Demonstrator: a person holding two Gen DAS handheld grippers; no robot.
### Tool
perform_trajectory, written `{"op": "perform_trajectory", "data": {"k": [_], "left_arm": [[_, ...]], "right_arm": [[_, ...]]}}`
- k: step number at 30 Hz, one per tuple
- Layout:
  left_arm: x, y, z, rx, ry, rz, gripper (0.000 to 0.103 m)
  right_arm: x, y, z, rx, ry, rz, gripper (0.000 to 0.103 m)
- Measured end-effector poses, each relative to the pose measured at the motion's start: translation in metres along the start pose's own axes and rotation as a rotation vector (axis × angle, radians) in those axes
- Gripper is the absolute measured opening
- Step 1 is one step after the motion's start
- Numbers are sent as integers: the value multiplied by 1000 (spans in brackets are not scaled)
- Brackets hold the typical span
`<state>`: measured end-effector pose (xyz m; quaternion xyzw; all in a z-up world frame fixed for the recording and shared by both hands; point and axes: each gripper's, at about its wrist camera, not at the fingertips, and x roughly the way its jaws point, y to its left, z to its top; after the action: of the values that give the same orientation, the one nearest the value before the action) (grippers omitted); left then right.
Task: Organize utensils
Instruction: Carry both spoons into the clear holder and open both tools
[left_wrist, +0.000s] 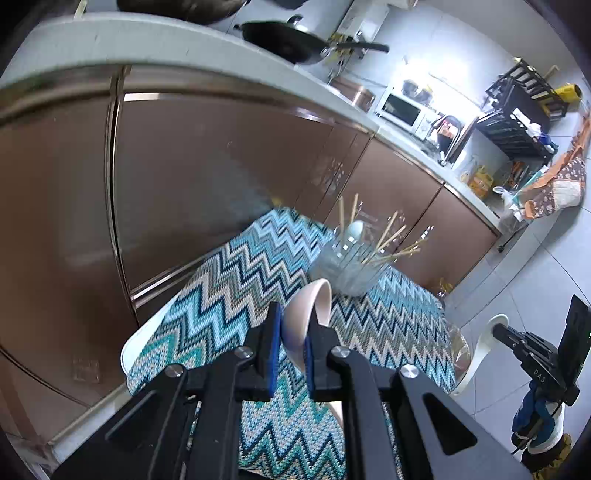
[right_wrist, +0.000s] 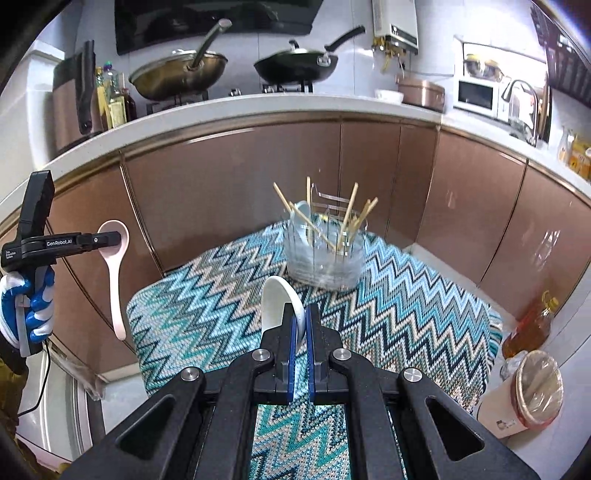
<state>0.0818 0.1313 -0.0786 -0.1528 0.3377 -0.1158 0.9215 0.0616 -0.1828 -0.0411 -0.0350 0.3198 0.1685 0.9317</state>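
With wooden chopsticks (right_wrist: 347, 221) and one pale spoon already standing in the clear ribbed plastic holder (right_wrist: 325, 258) at the far end of the zigzag-patterned blue mat (right_wrist: 406, 295), you look well along — what's left is the two spoons in hand. Your left gripper (left_wrist: 293, 350) is clamped on a pinkish ceramic spoon (left_wrist: 310, 310), your right gripper (right_wrist: 301, 332) on a white ceramic spoon (right_wrist: 277, 302), both held above the mat short of the holder. The bench under the mat is mostly covered, and the grippers hide each spoon's handle in its own view — the holder's contents blur.

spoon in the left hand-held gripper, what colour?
Pale pink spoon; clearest in the right wrist view, where it hangs from the left hand-held gripper.
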Motion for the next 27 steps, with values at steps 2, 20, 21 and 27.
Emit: {"op": "perform_trajectory", "data": {"k": [2, 20, 21, 27], "left_arm": [[-7, -8, 3, 14, -19, -3, 10], [-17, -44, 26, 59, -87, -31, 10], [-17, -45, 28, 59, -92, -31, 10], [-7, -57, 41, 54, -121, -38, 10]], "right_arm": [[-6, 3, 3, -6, -16, -3, 5], [-25, 6, 29, -14, -135, -15, 5], [-25, 5, 31, -15, -143, -18, 5], [-18, -1, 43, -14, -182, -24, 5]]}}
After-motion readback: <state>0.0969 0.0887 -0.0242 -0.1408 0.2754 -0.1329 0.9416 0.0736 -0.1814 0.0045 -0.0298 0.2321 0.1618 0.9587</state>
